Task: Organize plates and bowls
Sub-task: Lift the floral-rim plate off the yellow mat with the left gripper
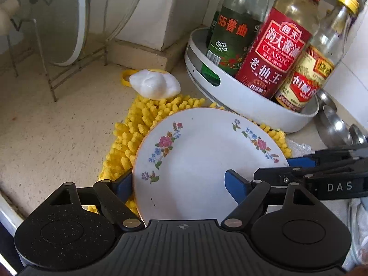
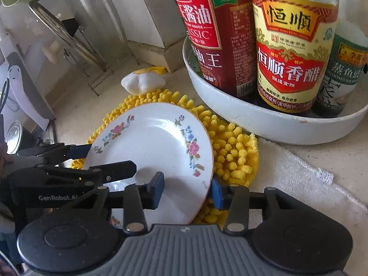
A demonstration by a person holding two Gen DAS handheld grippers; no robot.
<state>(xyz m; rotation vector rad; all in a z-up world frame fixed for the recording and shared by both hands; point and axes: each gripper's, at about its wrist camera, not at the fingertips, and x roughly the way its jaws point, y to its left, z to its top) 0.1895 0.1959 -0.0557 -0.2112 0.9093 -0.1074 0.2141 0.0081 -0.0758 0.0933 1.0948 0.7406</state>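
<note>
A round white ceramic plate with floral sprays of pink, blue and green around its rim (image 1: 202, 158) lies on a shaggy yellow chenille mat (image 1: 135, 124) on a speckled beige countertop (image 1: 46, 126), caught between two handheld tools. The left gripper (image 1: 178, 184) straddles the plate's near rim at 6 o'clock in the left wrist view, one blue pad outside the edge at 8 o'clock and the other over the plate's face at 4 o'clock, jaws spread wide with a gap showing, so nothing is clamped. The right gripper (image 2: 187, 189) likewise brackets the rim at 6 o'clock in its own view, one blue pad over the glazed face and the other beyond the edge against the mat; its jaws stand apart, and whether the pads touch the plate cannot be told. The plate's glaze is glossy, with a thin dark line along the rim and a few small dark specks near the edge. At 2 o'clock from the plate sits a white round turntable tray (image 1: 241, 99) carrying a red-labelled soy sauce bottle (image 1: 273, 53), a yellow-labelled vinegar bottle (image 2: 289, 50) and a green glass bottle (image 1: 234, 30). At 11 o'clock rests a white crumpled lump on a yellow lid (image 1: 154, 85).
</note>
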